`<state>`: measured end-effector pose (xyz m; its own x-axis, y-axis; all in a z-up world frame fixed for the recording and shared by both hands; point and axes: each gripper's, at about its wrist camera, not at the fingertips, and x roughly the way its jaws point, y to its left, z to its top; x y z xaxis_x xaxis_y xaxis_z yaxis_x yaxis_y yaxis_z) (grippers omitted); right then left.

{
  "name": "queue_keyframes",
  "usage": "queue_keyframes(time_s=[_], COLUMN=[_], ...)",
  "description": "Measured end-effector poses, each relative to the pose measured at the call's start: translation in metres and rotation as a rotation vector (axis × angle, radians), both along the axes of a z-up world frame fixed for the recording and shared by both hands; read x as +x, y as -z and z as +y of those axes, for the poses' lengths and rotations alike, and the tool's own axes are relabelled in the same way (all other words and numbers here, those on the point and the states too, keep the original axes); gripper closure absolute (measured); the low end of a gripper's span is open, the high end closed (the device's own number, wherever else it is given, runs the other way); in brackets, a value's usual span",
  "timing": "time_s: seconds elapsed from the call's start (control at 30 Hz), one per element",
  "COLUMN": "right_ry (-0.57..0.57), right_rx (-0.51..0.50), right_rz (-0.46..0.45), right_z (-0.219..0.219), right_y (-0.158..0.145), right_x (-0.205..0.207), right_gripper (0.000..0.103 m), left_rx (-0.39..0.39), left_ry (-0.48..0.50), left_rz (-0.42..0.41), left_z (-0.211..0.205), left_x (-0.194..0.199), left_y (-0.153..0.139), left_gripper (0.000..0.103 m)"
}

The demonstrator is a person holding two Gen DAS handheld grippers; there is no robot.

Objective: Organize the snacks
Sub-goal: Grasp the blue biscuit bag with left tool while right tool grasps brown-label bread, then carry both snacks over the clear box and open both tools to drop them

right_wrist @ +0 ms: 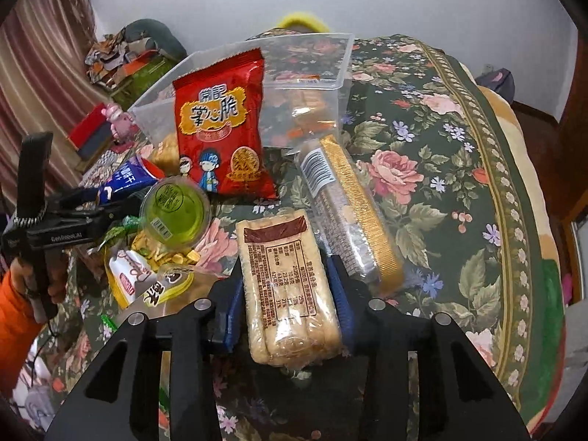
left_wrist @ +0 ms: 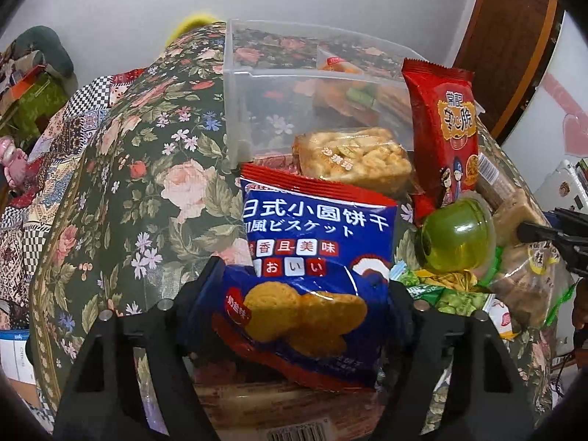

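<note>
1. A worktop (right_wrist: 459,169) covered with a dark green cloth printed with roses is seen in both wrist views, with a heap of packaged snacks lying on it.
2. The left tongs (left_wrist: 305,294) are seen around a blue foil packet of round biscuits (left_wrist: 316,242); both fingers are set against the packet's sides, so the packet is gripped.
3. The right tongs (right_wrist: 288,305) are closed narrowly on a clear-wrapped pack of pale biscuit sticks with a brown label (right_wrist: 286,286), its long sides being pressed by the blue-padded fingers (right_wrist: 340,294).
4. A clear rectangular plastic bin (left_wrist: 272,73) stands at the far side of the heap; a few wrapped snacks are seen through its walls.
5. A red foil snack bag with cartoon figures (right_wrist: 224,125) is propped upright against the bin's near wall.
6. A green translucent jelly cup (right_wrist: 176,213) rests on its side just beside the red bag, on top of small green and yellow packets.
7. A clear-wrapped puffed rice cake (left_wrist: 352,158) lies just in front of the bin, between the blue packet and the red bag.
8. A long clear pack edged in gold (right_wrist: 349,217) lies just beside the pale stick pack, on the cloth.
9. An orange sleeve (right_wrist: 18,312) is seen at the left edge of the right wrist view, behind the left tongs' handle.
</note>
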<state>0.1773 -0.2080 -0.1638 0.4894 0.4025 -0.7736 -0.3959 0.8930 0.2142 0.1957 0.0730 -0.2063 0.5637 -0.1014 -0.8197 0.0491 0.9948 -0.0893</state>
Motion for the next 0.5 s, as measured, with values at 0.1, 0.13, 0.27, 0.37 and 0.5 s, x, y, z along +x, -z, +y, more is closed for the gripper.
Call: queue_keyframes(time_s=[0.1, 0.13, 0.27, 0.37, 0.5], right_ry=[0.012, 0.013, 0.005, 0.007, 0.002], right_rx=[-0.012, -0.013, -0.02, -0.012, -0.004], right_rz=[-0.015, -0.018, -0.041, -0.067, -0.107], right_z=[0.001, 0.002, 0.002, 0.001, 0.0], right_y=[-0.003, -0.004, -0.012, -0.023, -0.042], right_x=[-0.002, -0.002, -0.004, -0.005, -0.005], right_gripper=[0.069, 0.069, 0.07, 0.07, 0.07], left_rx=[0.009, 0.008, 0.022, 0.023, 0.019], left_ry=[0.01, 0.009, -0.004, -0.011, -0.017], left_rz=[-0.011, -0.011, -0.038, -0.066, -0.114], left_z=[-0.003, -0.003, -0.003, -0.003, -0.004], left_x=[-0.005, -0.006, -0.015, -0.021, -0.026], left_y=[-0.002, -0.004, -0.016, -0.029, -0.053], left_gripper=[0.037, 0.038, 0.039, 0.039, 0.039])
